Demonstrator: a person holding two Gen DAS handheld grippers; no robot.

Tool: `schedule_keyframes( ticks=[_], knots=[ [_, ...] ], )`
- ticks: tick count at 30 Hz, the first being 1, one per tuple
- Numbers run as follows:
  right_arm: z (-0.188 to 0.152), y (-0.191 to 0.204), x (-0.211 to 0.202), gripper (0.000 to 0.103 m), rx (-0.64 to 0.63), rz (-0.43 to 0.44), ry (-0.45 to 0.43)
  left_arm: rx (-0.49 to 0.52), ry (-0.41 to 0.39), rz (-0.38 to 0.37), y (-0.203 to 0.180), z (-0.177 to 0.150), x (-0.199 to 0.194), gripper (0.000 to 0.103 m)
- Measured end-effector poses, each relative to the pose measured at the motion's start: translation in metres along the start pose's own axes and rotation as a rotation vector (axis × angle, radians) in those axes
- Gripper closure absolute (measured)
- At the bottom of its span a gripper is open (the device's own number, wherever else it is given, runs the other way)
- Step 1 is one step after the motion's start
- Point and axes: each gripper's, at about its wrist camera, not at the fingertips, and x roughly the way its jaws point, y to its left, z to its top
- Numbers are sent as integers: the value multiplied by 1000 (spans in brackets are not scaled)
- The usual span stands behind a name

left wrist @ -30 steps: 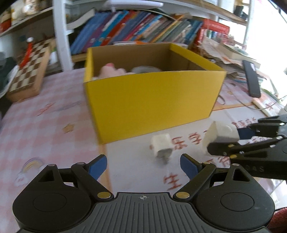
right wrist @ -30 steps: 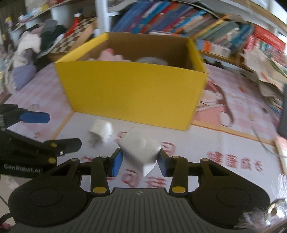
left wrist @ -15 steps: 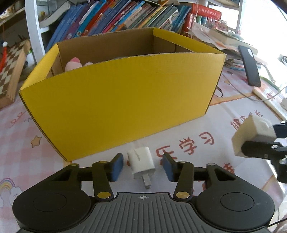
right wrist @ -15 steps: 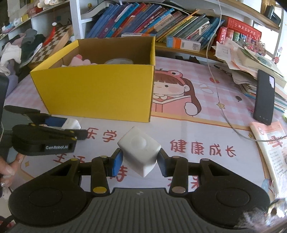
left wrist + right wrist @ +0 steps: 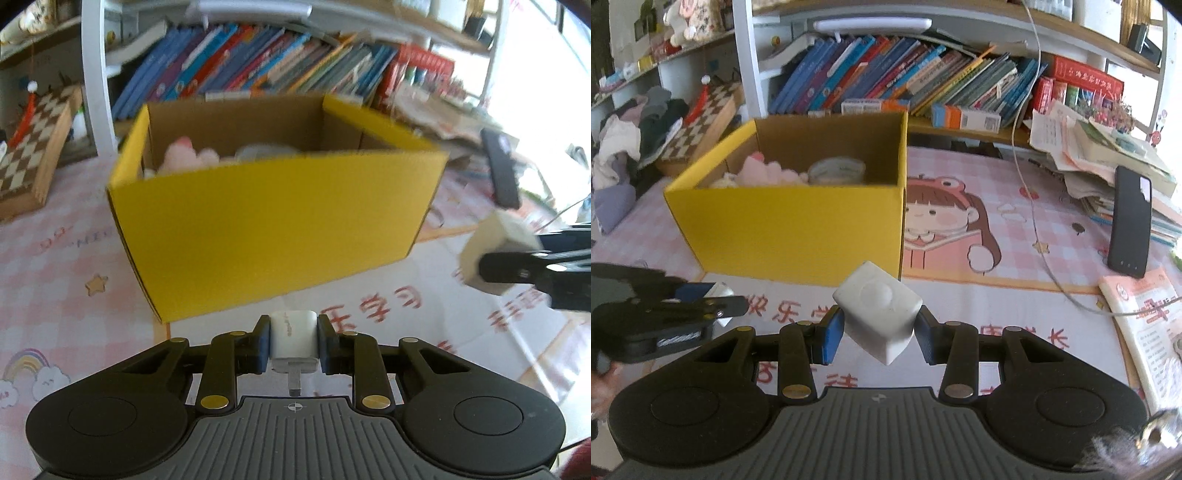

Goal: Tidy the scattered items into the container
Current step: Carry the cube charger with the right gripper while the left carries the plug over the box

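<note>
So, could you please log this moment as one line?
left tongs: closing on small charger | right tongs: gripping white cube | yellow box: ahead

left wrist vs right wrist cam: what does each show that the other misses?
Left wrist only: the metal prong under the small white plug adapter in the left claw, whose jaws are closing, pads against its sides.

Right wrist only: the pink cartoon-girl print on the table mat, a white cable, and the round dimple on the white cube charger gripped by the right claw.

Both: the yellow cardboard box holding a pink plush toy, the black phone, the bookshelf.
</note>
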Motion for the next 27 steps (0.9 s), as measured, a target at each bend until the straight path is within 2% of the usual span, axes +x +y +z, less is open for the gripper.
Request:
schedule_keyframes(
  ticks=[4, 8, 11, 13, 19, 27],
  knots=[
    [16, -4, -12, 64, 32, 18, -47, 45, -103, -38, -8, 12, -32, 79],
    [39, -6, -20, 64, 39, 43, -107, 91, -228, -45, -12, 30, -59, 79],
    [61, -4, -22, 64, 16, 76, -150, 115, -294, -21, -6, 48, -70, 79],
    [75, -1, -21, 64, -11, 102, -176, 125, -311, -3, -2, 60, -69, 79],
    [119, 7, 9, 64, -133, 161, -197, 157, -267, 62, 9, 92, -37, 79],
    [180, 17, 87, 64, -244, 225, -95, 174, -157, 119, 27, 125, 18, 79]
  ],
)
